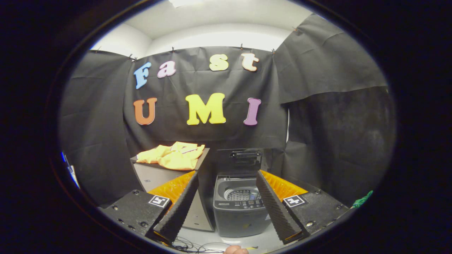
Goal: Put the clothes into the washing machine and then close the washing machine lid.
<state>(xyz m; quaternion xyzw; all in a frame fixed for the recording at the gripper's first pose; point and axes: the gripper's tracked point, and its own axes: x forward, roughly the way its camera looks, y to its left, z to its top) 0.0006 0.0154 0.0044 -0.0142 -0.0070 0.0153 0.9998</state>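
Yellow clothes (173,156) lie crumpled on top of a low cabinet (157,176), beyond my left finger. To its right stands a small grey washing machine (239,211) with its lid (243,159) raised upright at the back, the drum showing inside. My gripper (226,206) is open, well short of both, with the washing machine framed between its fingers and nothing held.
Black cloth walls close the booth behind and at both sides. Loose cables (192,245) lie on the pale floor in front of the cabinet. A bit of a hand (236,250) shows low, below the fingers. Something green (362,201) sits far right.
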